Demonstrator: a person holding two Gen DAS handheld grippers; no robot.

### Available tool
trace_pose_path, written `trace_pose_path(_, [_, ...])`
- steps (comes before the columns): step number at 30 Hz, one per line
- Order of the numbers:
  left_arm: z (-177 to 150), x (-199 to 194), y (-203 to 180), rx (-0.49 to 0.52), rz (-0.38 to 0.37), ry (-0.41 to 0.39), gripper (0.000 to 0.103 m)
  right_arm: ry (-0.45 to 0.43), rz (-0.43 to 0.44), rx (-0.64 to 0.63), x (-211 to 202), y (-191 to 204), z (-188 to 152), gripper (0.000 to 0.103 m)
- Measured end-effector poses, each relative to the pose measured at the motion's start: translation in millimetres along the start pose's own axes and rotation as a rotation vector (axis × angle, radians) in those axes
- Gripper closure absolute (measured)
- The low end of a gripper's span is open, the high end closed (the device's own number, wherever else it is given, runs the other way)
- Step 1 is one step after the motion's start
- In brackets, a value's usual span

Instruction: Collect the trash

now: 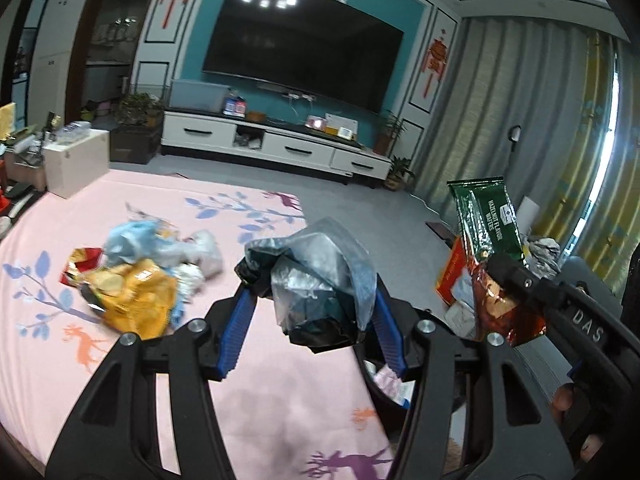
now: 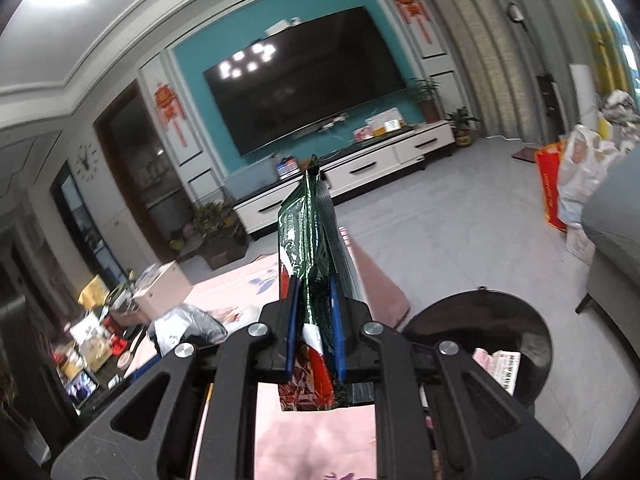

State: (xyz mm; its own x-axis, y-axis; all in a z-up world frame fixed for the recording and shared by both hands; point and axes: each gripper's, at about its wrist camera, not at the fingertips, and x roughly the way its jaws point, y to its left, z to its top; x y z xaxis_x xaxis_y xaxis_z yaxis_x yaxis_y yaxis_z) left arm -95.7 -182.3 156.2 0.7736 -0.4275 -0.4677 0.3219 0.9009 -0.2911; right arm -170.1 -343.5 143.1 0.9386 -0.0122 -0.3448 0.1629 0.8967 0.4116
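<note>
Both grippers are loaded, the left gripper (image 1: 312, 304) pinching a crumpled grey-and-black plastic bag (image 1: 316, 280) and the right gripper (image 2: 314, 320) a green foil wafer packet (image 2: 308, 248), near the round black bin (image 2: 516, 332), while 1 heap of coloured wrappers (image 1: 136, 276) remains on the pink floral bedspread (image 1: 260, 392).

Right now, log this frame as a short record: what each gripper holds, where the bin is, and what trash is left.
left gripper: shut on crumpled plastic bag
right gripper: shut on green wafer wrapper
bin: black, on the floor right of the pink rug, paper already inside
trash left: pile of wrappers on the rug
image quality: pile blurred
</note>
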Motion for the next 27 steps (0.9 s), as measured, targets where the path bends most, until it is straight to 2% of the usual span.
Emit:
trace_pose_path(5, [-8.7,21.8,-21.9,0.007,-0.080,0.065,0.046,-0.025,-0.051,0.044,-4.9,-20.4,3.9,0.088])
trace_pose_path(9, [-17.4,40.7,-39.3,0.046,-0.100,0.105,0.046,-0.024,-0.091,0.074,-3.6,-33.3,2.8,0.088])
trace_pose_path(13, [-27.8,56.2,-49.4,0.059,-0.114,0.145,0.046,-0.007,-0.169,0.103,1.2,-50.8,1.1,0.088])
trace_pose_path(20, [-44.4,85.4,-67.8,0.086,-0.164,0.222,0.046,0.090,-0.291,0.139,25.4,-82.7,-6.1,0.088])
trace_pose_path(23, [-52.2,102.3,-72.1,0.069,-0.158,0.259,0.046,0.149,-0.347,0.171,42.0,-99.9,-13.9,0.088])
trace_pose_path(27, [-62.6,120.4,-76.3,0.089,-0.153,0.293,0.046,0.170,-0.357,0.229,47.9,-119.0,-17.2,0.088])
